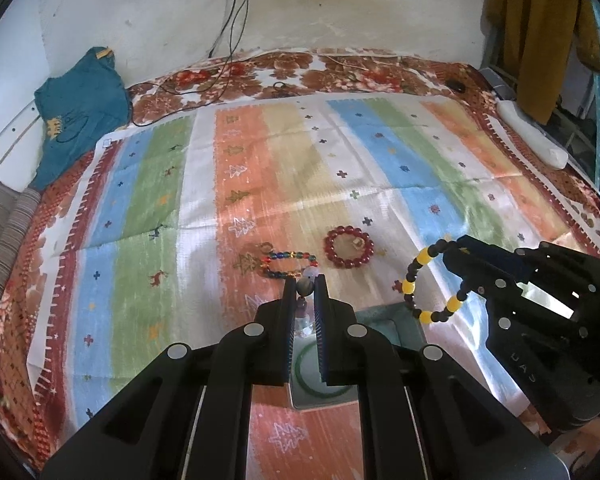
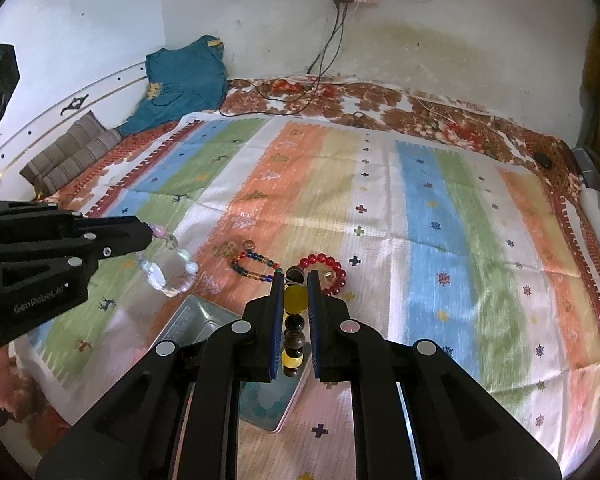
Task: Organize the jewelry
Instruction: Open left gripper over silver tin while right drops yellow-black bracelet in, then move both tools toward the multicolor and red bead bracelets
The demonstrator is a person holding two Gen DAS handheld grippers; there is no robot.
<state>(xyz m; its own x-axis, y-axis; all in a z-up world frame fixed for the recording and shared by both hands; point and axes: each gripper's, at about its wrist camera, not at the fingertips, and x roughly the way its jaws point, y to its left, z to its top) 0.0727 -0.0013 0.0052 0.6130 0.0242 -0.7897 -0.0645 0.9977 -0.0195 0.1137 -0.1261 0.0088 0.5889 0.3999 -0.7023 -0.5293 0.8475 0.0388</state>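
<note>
Bracelets hang from both tools: left tool (image 1: 304, 280) clamps the clear bead bracelet (image 2: 168, 270), right tool (image 2: 294, 280) the yellow-and-black bracelet (image 1: 428, 280). Tray (image 2: 188, 316) lies directly below both, slightly nearer the left.

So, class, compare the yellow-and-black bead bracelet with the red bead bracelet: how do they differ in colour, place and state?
The yellow-and-black bracelet mixes yellow and dark beads; the red bracelet is one colour throughout. The yellow-and-black bracelet hangs in the air, pinched in the right claw; the red bracelet lies flat on the striped cloth, untouched. The yellow-and-black loop also looks larger, though it is nearer the camera. Both are closed rings of round beads.
</note>
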